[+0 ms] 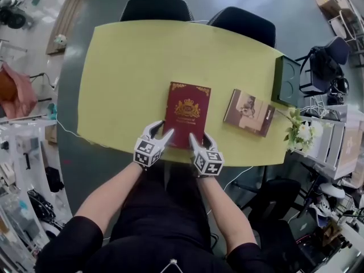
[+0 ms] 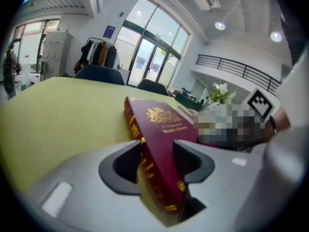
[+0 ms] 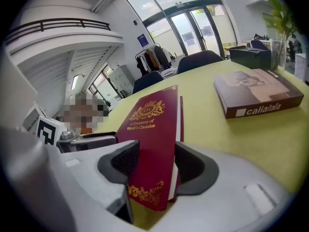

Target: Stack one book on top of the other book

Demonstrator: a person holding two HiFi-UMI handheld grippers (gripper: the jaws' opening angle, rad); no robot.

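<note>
A dark red book (image 1: 187, 114) with gold print lies lengthwise near the front edge of the yellow table (image 1: 125, 67). My left gripper (image 1: 162, 131) is shut on its near left corner, at the spine (image 2: 145, 153). My right gripper (image 1: 199, 138) is shut on its near right corner, on the page side (image 3: 154, 144). In both gripper views the red book fills the gap between the jaws. A brown book (image 1: 249, 112) lies flat to the right of the red one and apart from it; in the right gripper view this brown book (image 3: 258, 95) lies ahead on the right.
Two dark chairs (image 1: 156, 7) stand behind the table. A dark green box (image 1: 287, 81) sits at the table's right end, with a vase of white flowers (image 1: 298, 131) near the right front corner. Shelves and clutter line both sides of the room.
</note>
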